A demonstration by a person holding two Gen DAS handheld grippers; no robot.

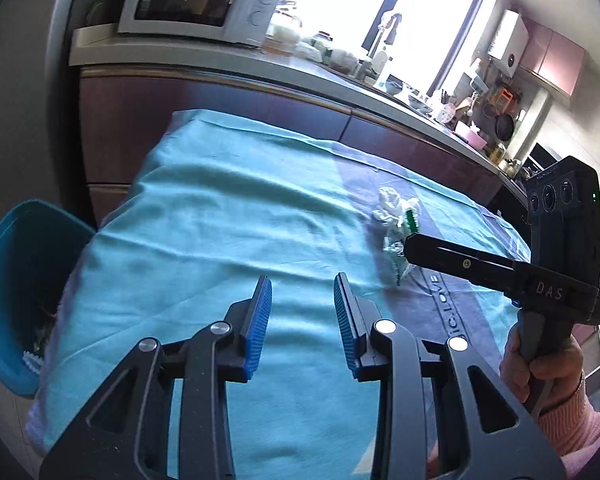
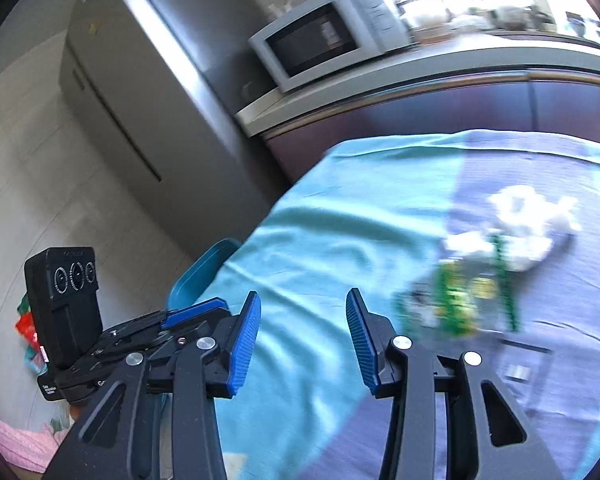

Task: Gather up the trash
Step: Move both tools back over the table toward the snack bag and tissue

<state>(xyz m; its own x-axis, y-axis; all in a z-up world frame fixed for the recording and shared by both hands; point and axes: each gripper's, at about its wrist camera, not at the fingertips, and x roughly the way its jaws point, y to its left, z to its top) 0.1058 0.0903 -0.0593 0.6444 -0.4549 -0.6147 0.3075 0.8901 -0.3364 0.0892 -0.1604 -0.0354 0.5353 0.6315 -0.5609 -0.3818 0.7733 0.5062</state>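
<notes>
A table is covered by a cloth – turquoise on one side, grey-blue on the other. A blue bin is seen on the floor, just beside the table's left edge. A small heap of trash – white crumpled paper and a green wrapper – is found on the grey-blue part. The left gripper and the right gripper are both held parted over the cloth, and nothing is gripped by either.

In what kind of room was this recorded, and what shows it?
Most likely a home kitchen. A white microwave stands on a long counter crowded with dishes, a frying pan hangs near the far end, and a tall refrigerator stands beside the counter.
</notes>
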